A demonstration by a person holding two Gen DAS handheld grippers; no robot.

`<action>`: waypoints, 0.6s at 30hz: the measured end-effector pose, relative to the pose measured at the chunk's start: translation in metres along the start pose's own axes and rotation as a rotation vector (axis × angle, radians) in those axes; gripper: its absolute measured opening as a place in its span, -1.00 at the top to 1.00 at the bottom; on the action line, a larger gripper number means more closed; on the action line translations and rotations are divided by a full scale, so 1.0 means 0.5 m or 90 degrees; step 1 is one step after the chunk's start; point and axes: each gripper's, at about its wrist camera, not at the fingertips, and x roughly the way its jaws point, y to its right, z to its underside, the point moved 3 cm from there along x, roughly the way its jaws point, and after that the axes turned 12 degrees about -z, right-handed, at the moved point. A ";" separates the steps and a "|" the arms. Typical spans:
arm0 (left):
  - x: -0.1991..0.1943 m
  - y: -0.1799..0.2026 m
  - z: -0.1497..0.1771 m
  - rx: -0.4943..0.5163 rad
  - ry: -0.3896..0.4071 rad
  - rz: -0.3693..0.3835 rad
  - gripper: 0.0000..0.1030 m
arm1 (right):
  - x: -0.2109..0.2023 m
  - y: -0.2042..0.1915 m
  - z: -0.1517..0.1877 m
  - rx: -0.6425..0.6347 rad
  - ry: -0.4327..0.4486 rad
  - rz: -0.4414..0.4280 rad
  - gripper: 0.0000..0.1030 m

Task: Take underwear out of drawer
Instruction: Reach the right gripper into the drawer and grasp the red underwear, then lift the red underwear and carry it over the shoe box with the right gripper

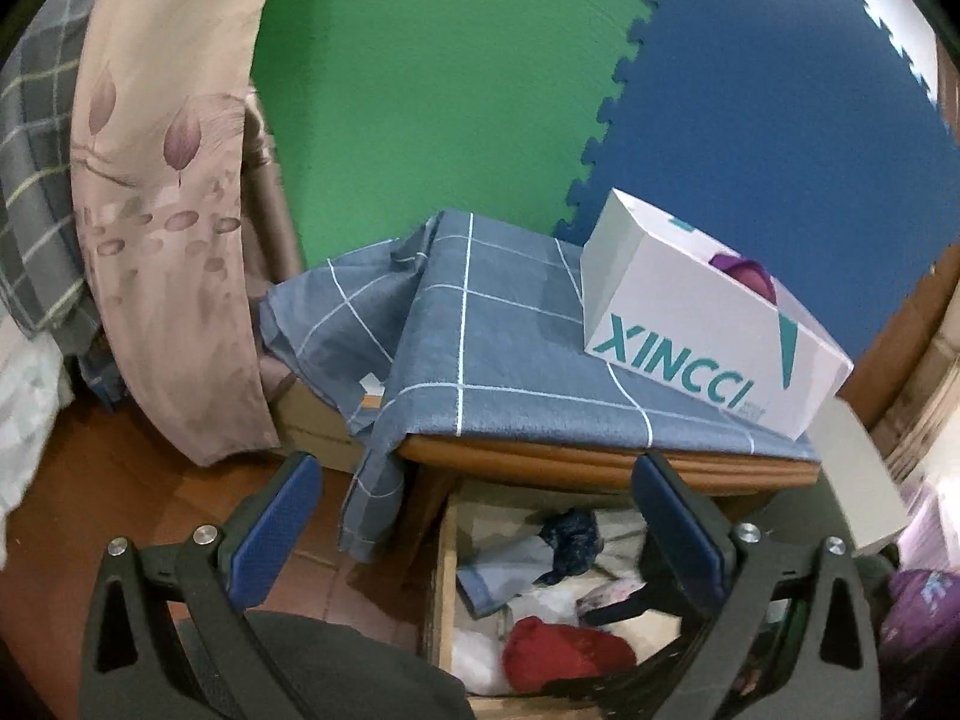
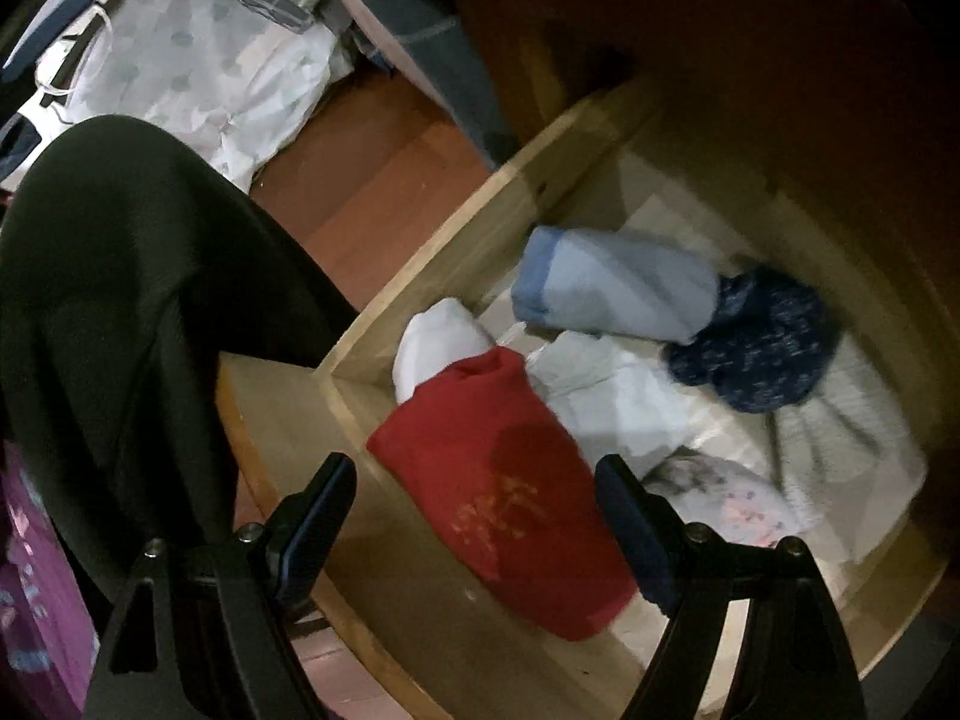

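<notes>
So the setup: a low wooden table (image 1: 600,461) with a blue checked cloth (image 1: 480,348) draped over it, and a white XINCCI box (image 1: 690,324) sitting on the cloth toward the right end. Behind it the floor is green and blue foam puzzle mat (image 1: 450,90), and closer in it's reddish-brown tile. A floral pinkish bedspread (image 1: 162,210) hangs down on the left.

The drawer (image 2: 420,276) is pulled out from under the table and it's full of rolled and bunched clothes. Red underwear (image 2: 504,480) lies in the near corner against the drawer's front wall, with a white roll (image 2: 432,342) touching it, a light blue roll (image 2: 618,288) behind, and a dark navy speckled piece (image 2: 762,342) just beside that one. The top of the drawer is open apart from the back end, which sits under the table edge.

The right tool (image 2: 474,504) points steeply down into the drawer with its jaws spread wide, one on either side of the red piece, not pressing on it. The left tool (image 1: 474,516) hangs over the drawer's left edge, jaws wide apart, holding nothing. A dark trouser leg (image 2: 120,312) sits just left of the drawer.
</notes>
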 end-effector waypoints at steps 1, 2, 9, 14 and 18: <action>0.000 -0.003 -0.001 -0.006 0.000 0.003 -0.98 | 0.009 0.003 -0.005 0.002 -0.008 0.004 -0.63; 0.000 -0.006 -0.002 -0.013 -0.001 0.005 -0.98 | 0.020 0.006 -0.009 0.001 -0.018 0.010 -0.63; 0.000 -0.010 -0.002 -0.017 -0.004 0.011 -0.98 | 0.065 0.050 -0.007 0.042 -0.070 0.012 -0.52; 0.000 -0.014 -0.002 -0.020 -0.008 0.008 -0.98 | 0.043 0.048 0.007 0.031 -0.051 0.013 0.10; 0.001 -0.017 -0.001 -0.023 -0.010 0.007 -0.98 | -0.007 0.038 0.047 0.017 0.006 0.025 0.22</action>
